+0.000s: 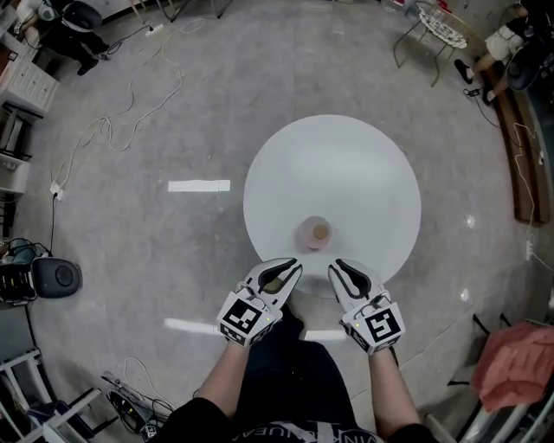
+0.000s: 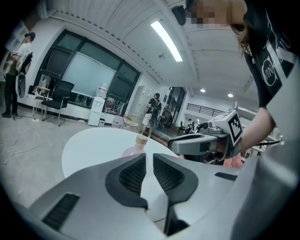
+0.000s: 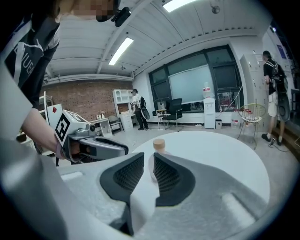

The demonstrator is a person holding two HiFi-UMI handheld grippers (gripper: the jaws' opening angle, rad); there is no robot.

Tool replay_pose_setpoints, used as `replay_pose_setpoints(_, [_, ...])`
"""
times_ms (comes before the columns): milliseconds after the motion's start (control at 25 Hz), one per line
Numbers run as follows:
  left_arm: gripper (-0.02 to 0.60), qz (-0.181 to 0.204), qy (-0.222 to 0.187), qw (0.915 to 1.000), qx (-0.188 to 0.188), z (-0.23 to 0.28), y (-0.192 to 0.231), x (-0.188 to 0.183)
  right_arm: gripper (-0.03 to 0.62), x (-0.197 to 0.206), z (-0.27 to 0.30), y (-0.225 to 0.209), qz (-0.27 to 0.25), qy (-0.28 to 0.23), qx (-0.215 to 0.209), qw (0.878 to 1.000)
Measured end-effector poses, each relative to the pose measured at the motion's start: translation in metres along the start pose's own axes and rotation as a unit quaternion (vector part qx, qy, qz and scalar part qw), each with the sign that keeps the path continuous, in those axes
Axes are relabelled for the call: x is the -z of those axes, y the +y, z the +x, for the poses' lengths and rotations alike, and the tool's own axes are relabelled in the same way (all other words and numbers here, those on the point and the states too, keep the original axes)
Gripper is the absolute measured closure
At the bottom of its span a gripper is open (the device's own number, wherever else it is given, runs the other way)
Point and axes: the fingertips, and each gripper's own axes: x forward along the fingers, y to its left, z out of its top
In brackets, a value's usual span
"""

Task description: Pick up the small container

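The small container (image 1: 316, 233), pinkish with a tan cap, stands upright on the round white table (image 1: 346, 164) near its front edge. My left gripper (image 1: 297, 265) is just short of it on the left, jaws shut and empty. On the right, my right gripper (image 1: 333, 265) is equally near, with a narrow gap between its jaws and nothing in it. In the left gripper view the container (image 2: 139, 143) shows just past the shut jaws (image 2: 149, 157). In the right gripper view its cap (image 3: 159, 144) rises beyond the slightly parted jaws (image 3: 149, 157). Neither gripper touches it.
Grey floor surrounds the table, with white cables (image 1: 130, 112) at the left and a black device (image 1: 56, 277) by the left edge. A wire chair (image 1: 440, 26) stands at the back right, and a pink cloth (image 1: 515, 363) at the right. People stand far off by the windows.
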Motion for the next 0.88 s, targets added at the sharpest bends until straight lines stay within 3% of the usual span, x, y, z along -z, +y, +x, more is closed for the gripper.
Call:
replay_pose_setpoints(160, [0.551, 0.03, 0.008, 0.9994, 0.016, 0.015, 0.009, -0.003, 0.523, -0.003, 0.018, -0.01, -0.025, 0.001, -0.002, 1.0])
replay_pose_setpoints(360, [0.54, 0.034, -0.002, 0.9994, 0.002, 0.026, 0.02, -0.007, 0.462, -0.004, 0.039, -0.023, -0.038, 0.0, -0.012, 0.999])
replay_pose_setpoints(480, [0.502, 0.04, -0.002, 0.9992, -0.007, 0.032, 0.024, -0.002, 0.427, -0.004, 0.049, -0.028, -0.044, -0.01, -0.028, 0.999])
replay_pose_setpoints(880, [0.399, 0.108, 0.022, 0.9937, -0.02, 0.034, 0.018, 0.004, 0.422, -0.013, 0.072, -0.03, -0.072, -0.036, -0.053, 0.995])
